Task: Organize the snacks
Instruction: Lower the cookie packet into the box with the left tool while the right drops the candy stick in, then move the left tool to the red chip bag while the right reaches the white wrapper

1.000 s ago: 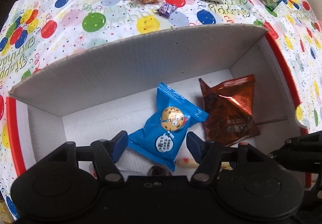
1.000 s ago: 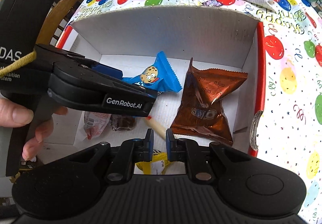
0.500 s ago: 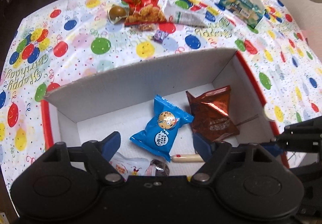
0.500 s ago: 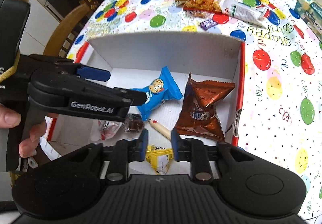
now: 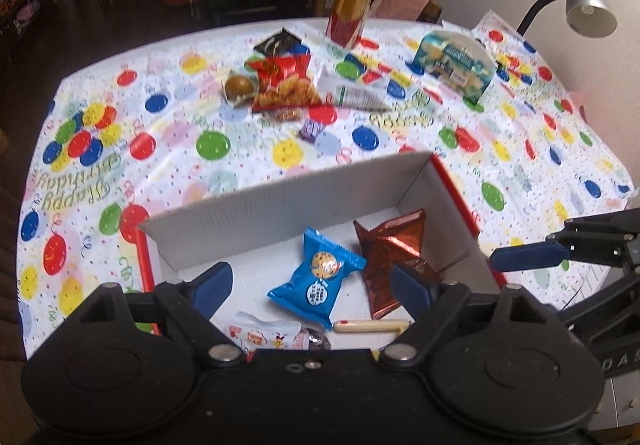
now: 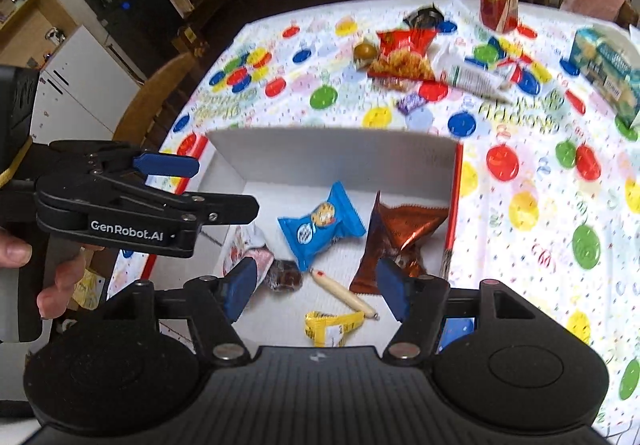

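The box (image 5: 288, 201) sits on the surface (image 5: 168, 149) with the snacks inside it, below and ahead of both tools. The blue packet (image 5: 318, 283) lies mid-floor, framed between the left tool's (image 5: 310, 283) fingers in its own view but well under them, not touched. The brown bag (image 5: 390, 249) lies just to the right of the blue packet, edges meeting. Nearer the tools lie a sausage stick (image 6: 346, 291), a yellow wrapper (image 6: 330, 327), a dark candy (image 6: 285, 275) and a pink-white pouch (image 6: 250, 249).

Both tools are spread wide and hold nothing. The left tool hovers over the near-left part of the box; seen from the right wrist, it juts in from the left (a hand (image 6: 48, 277) grips its handle). The right tool (image 6: 314, 289) hovers over the near edge, its fingers framing the stick and candy without contact.

Beyond the box's far wall, more snacks wait on the surface: a red bag (image 5: 282, 85), a round brown sweet (image 5: 239, 85), a white-green packet (image 5: 352, 93), a small purple candy (image 5: 311, 129), a black packet (image 5: 276, 41) and a teal carton (image 5: 454, 65). A juice bottle (image 5: 352, 3) stands at the far edge, and a lamp (image 5: 588, 7) leans in at far right. The tall far wall of the box stands between the tools and those loose snacks.
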Motion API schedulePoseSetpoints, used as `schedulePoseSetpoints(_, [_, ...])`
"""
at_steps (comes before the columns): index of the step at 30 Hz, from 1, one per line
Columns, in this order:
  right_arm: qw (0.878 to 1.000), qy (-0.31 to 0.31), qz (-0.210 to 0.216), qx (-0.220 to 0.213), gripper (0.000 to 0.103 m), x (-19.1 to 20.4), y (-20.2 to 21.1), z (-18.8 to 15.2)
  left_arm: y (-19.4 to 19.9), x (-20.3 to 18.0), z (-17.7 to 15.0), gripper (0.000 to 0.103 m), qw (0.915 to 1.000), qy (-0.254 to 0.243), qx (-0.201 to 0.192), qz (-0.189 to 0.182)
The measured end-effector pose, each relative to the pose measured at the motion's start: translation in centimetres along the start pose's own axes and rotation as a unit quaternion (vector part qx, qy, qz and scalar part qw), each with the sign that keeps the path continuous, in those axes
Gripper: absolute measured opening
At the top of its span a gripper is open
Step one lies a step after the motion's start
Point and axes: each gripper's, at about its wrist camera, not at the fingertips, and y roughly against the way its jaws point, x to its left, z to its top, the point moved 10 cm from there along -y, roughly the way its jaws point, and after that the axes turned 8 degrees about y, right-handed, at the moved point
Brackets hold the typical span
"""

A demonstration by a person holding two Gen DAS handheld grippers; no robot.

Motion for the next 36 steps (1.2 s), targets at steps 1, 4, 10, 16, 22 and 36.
schedulePoseSetpoints(1, [1.0, 0.003, 0.0, -0.005, 0.067, 0.0, 0.4, 0.3, 0.3, -0.1, 0.2, 0.088, 1.0, -0.001, -0.006, 0.0])
schedulePoseSetpoints(4, [1.0, 0.012, -0.002, -0.019, 0.072, -0.3, 1.3, 1.2, 1.0, -0.2, 0.9, 0.09, 0.9998, -0.004, -0.021, 0.0])
schedulePoseSetpoints(10, [0.999, 0.035, -0.014, -0.039, 0.073, -1.4, 2.6, 3.4, 1.6, -0.6, 2.8, 0.099, 0.9985, -0.012, -0.052, 0.01])
schedulePoseSetpoints(16, [0.998, 0.018, -0.039, -0.054, 0.073, -5.4, 3.3, 6.5, 1.3, -0.3, 5.7, 0.102, 0.9963, 0.005, -0.083, 0.02])
schedulePoseSetpoints(22, [0.997, 0.005, -0.055, -0.062, 0.073, -9.9, 3.0, 9.2, -0.3, 0.0, 8.7, 0.102, 0.9948, 0.023, -0.094, 0.034])
schedulePoseSetpoints(36, [0.994, 0.075, -0.07, -0.021, 0.082, -17.1, -3.7, 13.8, -8.0, 0.4, 15.6, 0.102, 0.9925, 0.048, -0.079, 0.081])
